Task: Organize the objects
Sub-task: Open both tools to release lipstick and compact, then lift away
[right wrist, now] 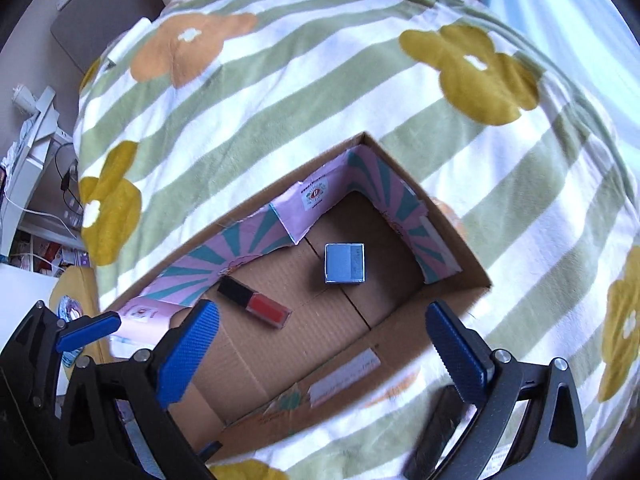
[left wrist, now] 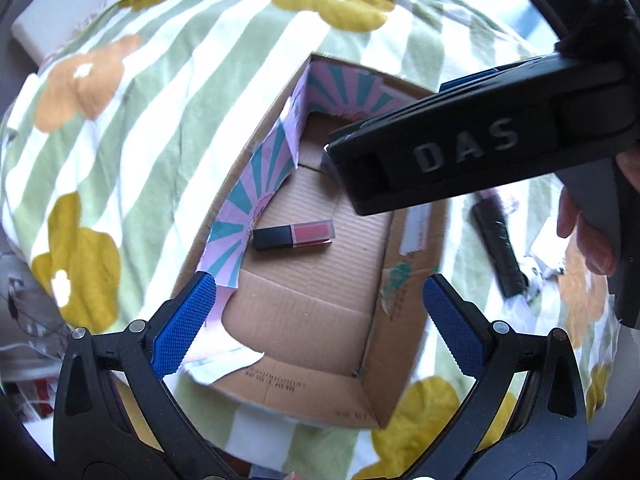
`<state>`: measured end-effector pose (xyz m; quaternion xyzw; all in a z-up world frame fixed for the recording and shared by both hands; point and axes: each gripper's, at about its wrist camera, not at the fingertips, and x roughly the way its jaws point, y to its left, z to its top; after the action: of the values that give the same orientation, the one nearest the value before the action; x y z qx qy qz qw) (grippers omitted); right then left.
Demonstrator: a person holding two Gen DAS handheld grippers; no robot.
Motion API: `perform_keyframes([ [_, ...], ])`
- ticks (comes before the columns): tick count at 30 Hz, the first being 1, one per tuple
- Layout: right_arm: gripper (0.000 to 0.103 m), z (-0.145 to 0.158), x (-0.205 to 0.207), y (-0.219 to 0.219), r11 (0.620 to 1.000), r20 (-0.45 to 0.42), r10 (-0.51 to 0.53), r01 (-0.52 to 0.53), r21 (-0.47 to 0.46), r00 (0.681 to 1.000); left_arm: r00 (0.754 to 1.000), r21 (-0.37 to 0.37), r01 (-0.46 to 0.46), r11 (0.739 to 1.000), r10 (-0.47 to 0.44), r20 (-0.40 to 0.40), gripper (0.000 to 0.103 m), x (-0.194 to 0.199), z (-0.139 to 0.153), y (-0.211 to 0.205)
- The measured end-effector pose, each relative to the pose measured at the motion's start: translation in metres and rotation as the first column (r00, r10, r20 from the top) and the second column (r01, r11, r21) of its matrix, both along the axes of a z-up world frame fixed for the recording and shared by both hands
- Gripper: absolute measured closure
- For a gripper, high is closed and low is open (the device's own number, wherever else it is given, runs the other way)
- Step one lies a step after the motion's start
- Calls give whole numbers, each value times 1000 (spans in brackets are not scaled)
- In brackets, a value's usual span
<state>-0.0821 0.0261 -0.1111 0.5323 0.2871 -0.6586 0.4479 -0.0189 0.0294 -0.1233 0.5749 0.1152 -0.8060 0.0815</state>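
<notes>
Left tool (left wrist: pixel 316 320) hangs wide open right over the cardboard box (left wrist: pixel 400 320), nothing between its blue pads (left wrist: pixel 184 324); right tool (right wrist: pixel 320 344) spread just as wide above the same box, empty too; down on the box floor the lip gloss (right wrist: pixel 254 302) lies flat near the patterned paper lining (right wrist: pixel 224 248); a small blue box (right wrist: pixel 344 263) stands apart from it; a dark tube (left wrist: pixel 498 246) rests outside on the flowered blanket (right wrist: pixel 320 80).
</notes>
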Motion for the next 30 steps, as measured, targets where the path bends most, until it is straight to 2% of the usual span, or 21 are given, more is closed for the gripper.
perform_keyframes([
  [4, 0, 26, 10, 18, 998, -24, -64, 64, -1, 998, 998, -23, 68, 997, -68, -18, 0, 0, 25, 5],
  [8, 0, 58, 14, 53, 989, -33, -146, 146, -16, 989, 987, -42, 151, 988, -152, -45, 0, 7, 55, 10],
  [12, 0, 87, 20, 98, 962, -37, -267, 264, -67, 963, 969, -67, 226, 972, -231, -88, 0, 9, 80, 23],
  [14, 0, 101, 24, 124, 937, -55, -341, 336, -94, 938, 958, -72, 258, 964, -265, -111, 0, 12, 91, 33],
  [16, 0, 110, 30, 148, 906, -90, -419, 409, -109, 903, 946, -65, 289, 955, -295, -134, 0, 11, 99, 43],
  [18, 0, 117, 35, 177, 860, -109, -507, 494, -127, 855, 933, -54, 319, 946, -324, -154, 0, 10, 105, 52],
  [24, 0, 119, 64, 262, 667, -72, -742, 723, -179, 667, 881, -67, 427, 902, -432, -193, 0, 13, 114, 90],
  [27, 0, 118, 80, 288, 615, -103, -788, 765, -193, 607, 857, -58, 472, 880, -473, -205, 0, 17, 113, 107],
  [30, 0, 117, 91, 307, 580, -114, -814, 789, -202, 570, 837, -55, 507, 860, -507, -207, 0, 20, 110, 121],
])
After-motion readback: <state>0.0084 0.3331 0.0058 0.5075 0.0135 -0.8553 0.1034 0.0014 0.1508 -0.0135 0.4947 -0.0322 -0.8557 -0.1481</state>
